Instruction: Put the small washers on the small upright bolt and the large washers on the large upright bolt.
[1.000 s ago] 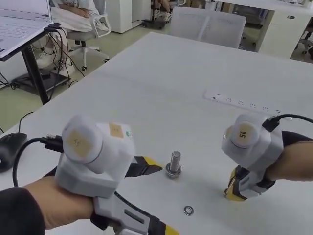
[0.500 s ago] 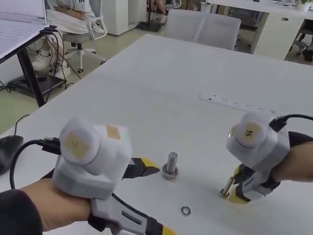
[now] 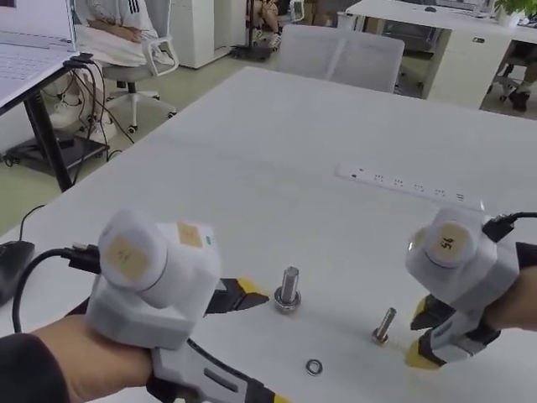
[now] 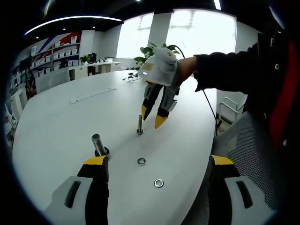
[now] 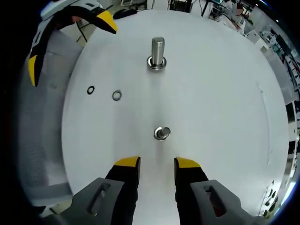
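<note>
— How far along is it?
— Early, I judge. A pale washer (image 5: 116, 95) and a darker washer (image 5: 90, 90) lie loose on the tabletop (image 3: 277, 168), between the two upright bolts.
— Anything threaded on?
— The large bolt (image 5: 158, 52) shows a ring at its base; washer or bolt head, I cannot tell.
— The tools?
— Both spread, empty. The right tool (image 5: 157, 164) is just beside the small bolt (image 5: 162, 132), the left tool (image 4: 158, 164) beside the large one.
</note>
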